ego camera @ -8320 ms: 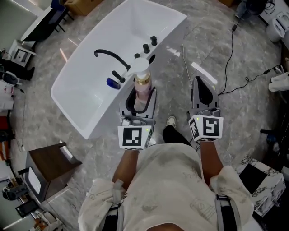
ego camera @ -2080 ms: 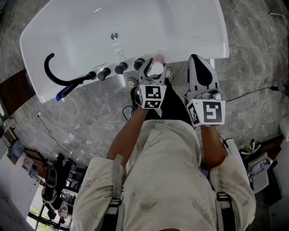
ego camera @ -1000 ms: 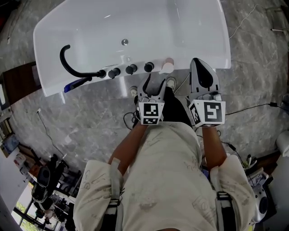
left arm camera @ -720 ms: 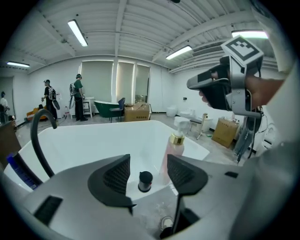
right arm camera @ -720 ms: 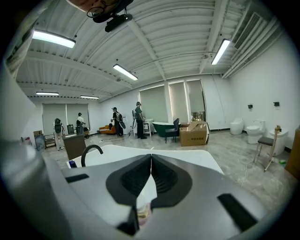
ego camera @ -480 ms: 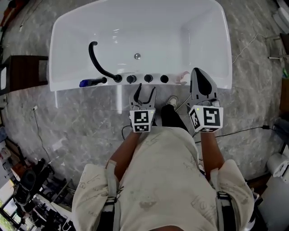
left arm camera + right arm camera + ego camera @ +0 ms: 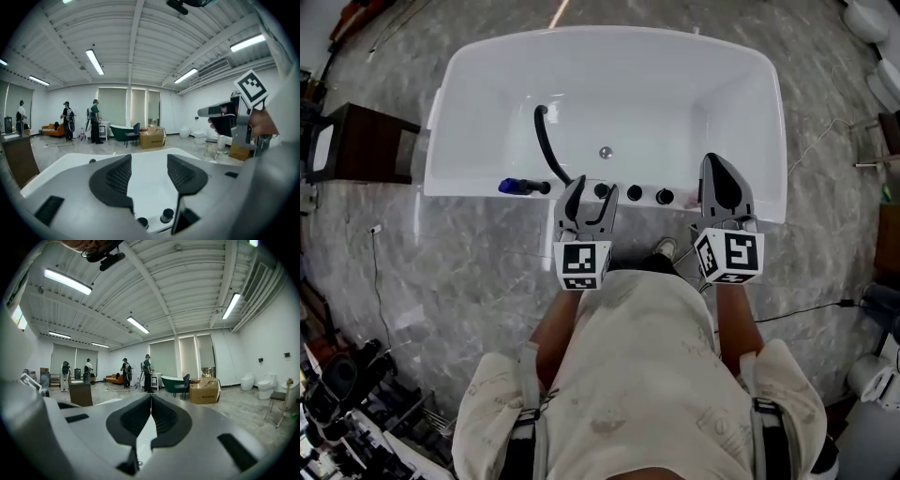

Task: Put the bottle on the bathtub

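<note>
The white bathtub [image 7: 487, 103] lies across the top of the head view, with three black knobs [image 7: 635, 193] on its near rim. No bottle shows in any view; the rim to the right of the knobs is covered by my right gripper. My left gripper [image 7: 588, 190] hangs over the near rim at the knobs, open and empty. In the left gripper view its jaws [image 7: 149, 174] frame the tub's white inside [image 7: 150, 197] and two knobs [image 7: 166, 215]. My right gripper [image 7: 716, 161] is shut with nothing in it, and its jaws meet in the right gripper view [image 7: 151, 398].
A black curved spout [image 7: 544, 141] and a blue hand shower [image 7: 514, 186] sit left of the knobs. A dark wooden side table [image 7: 358, 141] stands left of the tub. A cable [image 7: 806, 307] runs over the marble floor at right. People [image 7: 95, 122] stand far off.
The left gripper carried the bottle to the tub's near rim, set it right of the knobs, opened and drew back. The view has since shifted, and the right gripper now covers that spot.
</note>
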A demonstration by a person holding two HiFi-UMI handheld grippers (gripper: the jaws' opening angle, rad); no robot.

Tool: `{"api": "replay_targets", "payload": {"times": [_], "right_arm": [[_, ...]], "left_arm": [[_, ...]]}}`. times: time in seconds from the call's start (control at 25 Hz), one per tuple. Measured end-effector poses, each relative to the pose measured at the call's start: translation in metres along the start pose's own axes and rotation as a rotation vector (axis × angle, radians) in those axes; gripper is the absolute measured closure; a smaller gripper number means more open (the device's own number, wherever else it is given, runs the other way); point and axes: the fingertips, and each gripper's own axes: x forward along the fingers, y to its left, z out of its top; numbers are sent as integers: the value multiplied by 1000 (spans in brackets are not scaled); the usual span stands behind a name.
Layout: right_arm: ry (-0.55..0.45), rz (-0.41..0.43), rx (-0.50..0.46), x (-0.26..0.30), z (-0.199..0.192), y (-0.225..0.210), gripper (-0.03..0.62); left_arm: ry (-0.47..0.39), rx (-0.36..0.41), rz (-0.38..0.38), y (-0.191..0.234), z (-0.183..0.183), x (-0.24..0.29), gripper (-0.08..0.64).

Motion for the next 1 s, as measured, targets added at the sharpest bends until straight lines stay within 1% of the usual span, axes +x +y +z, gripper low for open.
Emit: {"api": "replay_targets", "payload": {"times": [0.08,0.16,0.28,0.36,0.44,0.6,0.72,0.84,1.0], "right_arm": [[-22,0,-16,2,11,5,603],[-39,-4,-38,5,22,5,603],[-39,-27,-43,8,38,-2,603],[-47,-32,-37,10,50,-2,603],[-66,-21,-45,13,62,6,603],[-104,-2,-60,16,86,22,603],[-121,1,-72,16,94,24,603],[-128,4,-81,13,95,22,603],[-127,9,-82,8,91,22,603]], "left_arm": [[-54,22,3,9,27,-5,327],[-97,25,10,14,52,-7,327],[-132,-20,21,23,85,-8,330],[-159,-49,47,34,106,-13,338],[-171,-41,87,48,121,-18,361],[-185,18,156,73,139,-27,420],[-222,27,155,75,151,-31,457],[-246,53,160,72,156,-36,518],[-270,67,148,67,159,-45,549]]}}
